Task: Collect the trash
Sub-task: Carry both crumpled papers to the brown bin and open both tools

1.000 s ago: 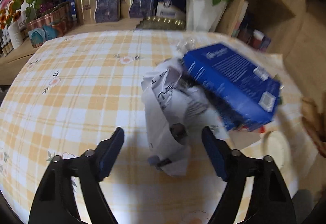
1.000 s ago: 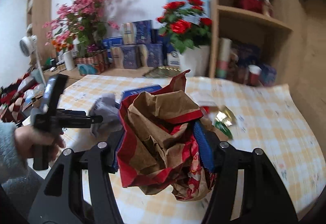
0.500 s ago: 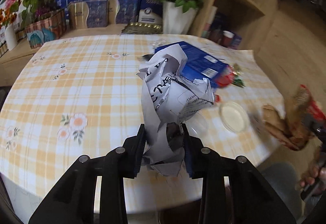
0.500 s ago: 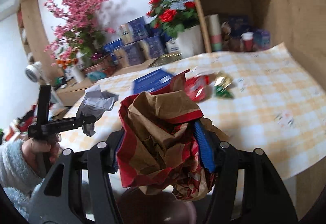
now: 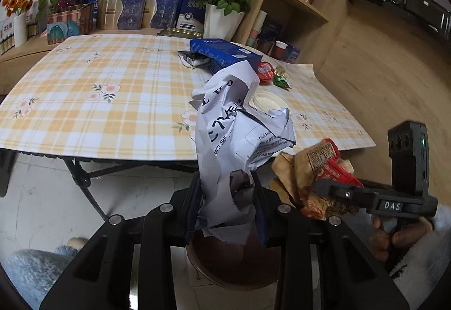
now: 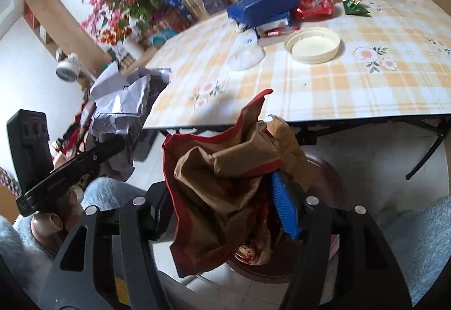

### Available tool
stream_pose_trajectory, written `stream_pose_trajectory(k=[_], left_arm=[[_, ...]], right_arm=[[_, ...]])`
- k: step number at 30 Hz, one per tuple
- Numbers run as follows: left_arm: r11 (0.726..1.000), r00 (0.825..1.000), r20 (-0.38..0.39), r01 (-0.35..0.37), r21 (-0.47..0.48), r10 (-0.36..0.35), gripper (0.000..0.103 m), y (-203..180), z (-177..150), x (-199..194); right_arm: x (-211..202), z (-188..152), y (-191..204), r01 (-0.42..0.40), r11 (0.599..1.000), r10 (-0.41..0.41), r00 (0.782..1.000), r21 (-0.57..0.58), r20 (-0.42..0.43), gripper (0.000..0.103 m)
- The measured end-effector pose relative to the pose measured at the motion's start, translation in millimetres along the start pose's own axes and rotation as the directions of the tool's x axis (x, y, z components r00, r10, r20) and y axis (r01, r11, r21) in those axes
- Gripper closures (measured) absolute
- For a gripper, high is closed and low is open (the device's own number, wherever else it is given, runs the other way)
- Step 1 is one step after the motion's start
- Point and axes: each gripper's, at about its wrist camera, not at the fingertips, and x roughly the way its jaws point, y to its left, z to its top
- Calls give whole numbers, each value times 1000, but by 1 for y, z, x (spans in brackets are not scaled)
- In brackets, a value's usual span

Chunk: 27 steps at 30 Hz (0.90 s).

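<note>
**Two crumpled loads held over the bin**

The left gripper (image 5: pixel 227 197) clamps the crumpled white paper (image 5: pixel 239 135); the right gripper (image 6: pixel 225 208) clamps the red-brown paper bag (image 6: pixel 222 183) — both above the dark bin (image 5: pixel 234 267) on the floor. Bin contents: cannot tell. Risk — 2 bulky wads released together may snag or miss the rim.

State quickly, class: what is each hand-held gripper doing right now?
Left hand-held gripper: shut on the crumpled white paper.
Right hand-held gripper: shut on the crumpled brown and red paper bag.
</note>
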Motion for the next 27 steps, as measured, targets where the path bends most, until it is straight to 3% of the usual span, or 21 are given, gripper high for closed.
stream_pose_trajectory(k=[8,14,17,22,27], left_arm=[[999,998,-51,37,-14,-37,70,1,-12,18],[998,995,-86,49,-34,-52,70,4,-16,28],[997,993,-97,63,-33,-66,70,4,-17,30],[991,984,-117,131,-11,-132,70,-3,-19,34],[985,969,-189,168,43,-157,69,-16,-24,48]], right_arm=[[36,-15,-11,26,996,-10,984,85,-178,40],[46,-17,-33,77,984,-42,977,163,-208,40],[45,-17,-42,108,973,-68,978,204,-196,38],[37,-12,-50,120,966,-94,988,230,-122,26],[28,-9,-61,115,955,-102,993,275,-59,15]])
